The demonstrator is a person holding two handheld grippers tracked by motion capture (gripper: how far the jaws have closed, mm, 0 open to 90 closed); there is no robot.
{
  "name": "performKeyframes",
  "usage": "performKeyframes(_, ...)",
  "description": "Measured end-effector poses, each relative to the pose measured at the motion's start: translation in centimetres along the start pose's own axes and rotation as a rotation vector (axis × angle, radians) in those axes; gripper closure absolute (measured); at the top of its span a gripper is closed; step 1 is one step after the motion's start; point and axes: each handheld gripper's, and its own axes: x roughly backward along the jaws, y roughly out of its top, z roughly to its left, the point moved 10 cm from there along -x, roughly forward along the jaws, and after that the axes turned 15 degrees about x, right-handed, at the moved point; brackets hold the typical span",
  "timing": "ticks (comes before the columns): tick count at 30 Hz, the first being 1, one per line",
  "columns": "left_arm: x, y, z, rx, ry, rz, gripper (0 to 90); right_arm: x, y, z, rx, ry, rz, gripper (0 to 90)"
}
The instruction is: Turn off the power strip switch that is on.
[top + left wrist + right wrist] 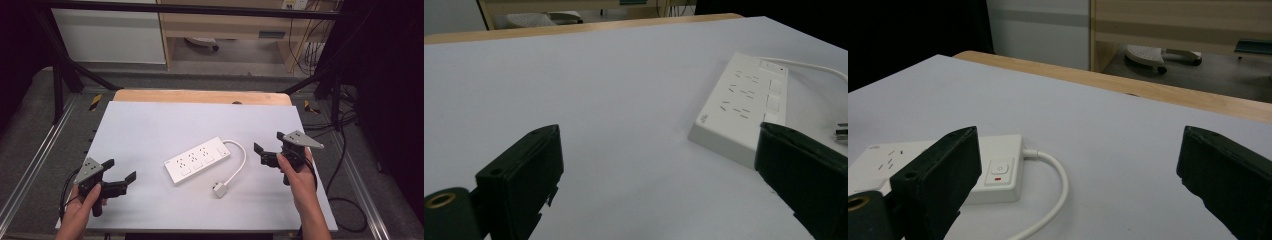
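Note:
A white power strip (197, 159) lies slantwise in the middle of the white tabletop (150, 125). Its white cable (239, 162) loops round to a plug (219, 189) lying in front of it. My left gripper (119, 170) hovers open at the front left, well clear of the power strip (741, 107), nothing between its jaws. My right gripper (268, 141) is open to the right of the strip's switch end, jaws pointing toward it. In the right gripper view the power strip (993, 167) with its red-marked switch (998, 170) and the cable (1055, 192) lie beyond the left jaw.
A wooden strip (200, 96) borders the table's far edge. Metal rails (30, 160) run along both sides, with black cables (345, 150) on the floor at the right. A cabinet and a chair base (200, 44) stand beyond the table.

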Motion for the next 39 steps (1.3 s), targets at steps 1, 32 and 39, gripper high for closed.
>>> performKeyframes(1, 0.0, 0.0, 0.0, -0.003, 0.002, 0.0, 5.3, 0.1, -0.1, -0.1, -0.001, -0.003, 0.0, 4.5)
performKeyframes(32, 0.0, 0.0, -0.1, 0.001, 0.0, -0.001, 5.3, 1.1, -8.3, -2.3, 0.006, -0.01, 0.114, 4.1)
performKeyframes(39, 0.0, 0.0, -0.1, -0.004, -0.001, 0.002, 5.3, -0.4, -9.4, -0.5, 0.009, 0.055, 0.154, 3.8)
